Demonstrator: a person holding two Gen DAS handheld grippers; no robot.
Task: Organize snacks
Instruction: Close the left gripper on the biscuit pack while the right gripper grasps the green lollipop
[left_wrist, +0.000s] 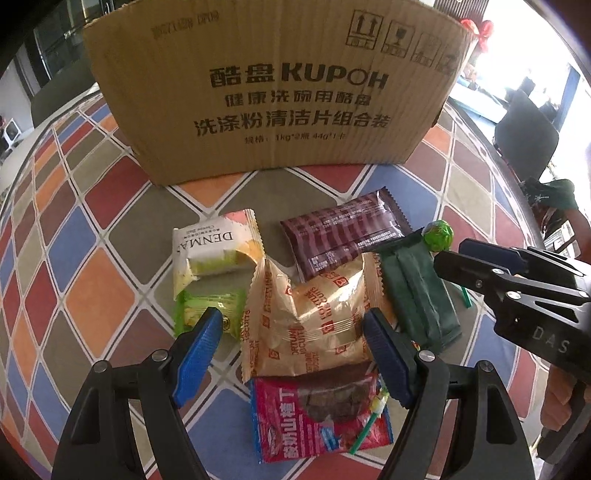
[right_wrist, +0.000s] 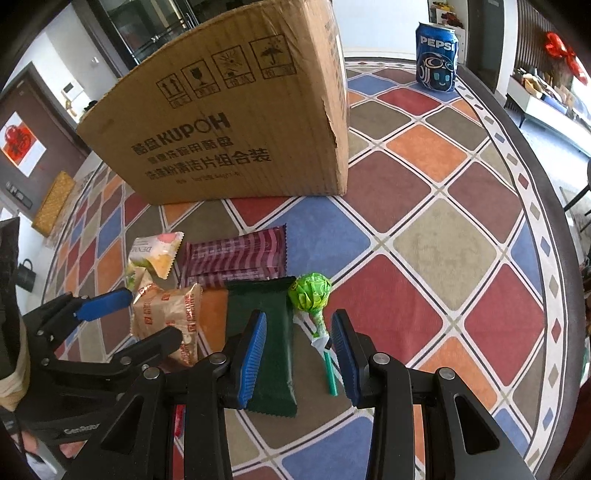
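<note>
Several snack packets lie in front of a cardboard box (left_wrist: 258, 92) (right_wrist: 229, 129). My left gripper (left_wrist: 295, 336) (right_wrist: 147, 319) hangs open just above a gold biscuit packet (left_wrist: 314, 317) (right_wrist: 166, 314), with one pad on each side of it. Below that lies a red packet (left_wrist: 317, 421). My right gripper (right_wrist: 299, 352) (left_wrist: 452, 258) is open over the stick of a green lollipop (right_wrist: 310, 295) (left_wrist: 437, 232) and the right edge of a dark green packet (right_wrist: 266, 332) (left_wrist: 417, 295). Its pads do not press on either.
A white cake packet (left_wrist: 210, 251) (right_wrist: 155, 251), a small green packet (left_wrist: 207, 306) and a maroon striped packet (left_wrist: 347, 236) (right_wrist: 236, 258) lie nearer the box. A Pepsi can (right_wrist: 437, 55) stands at the back right. A checked cloth (right_wrist: 424, 240) covers the round table.
</note>
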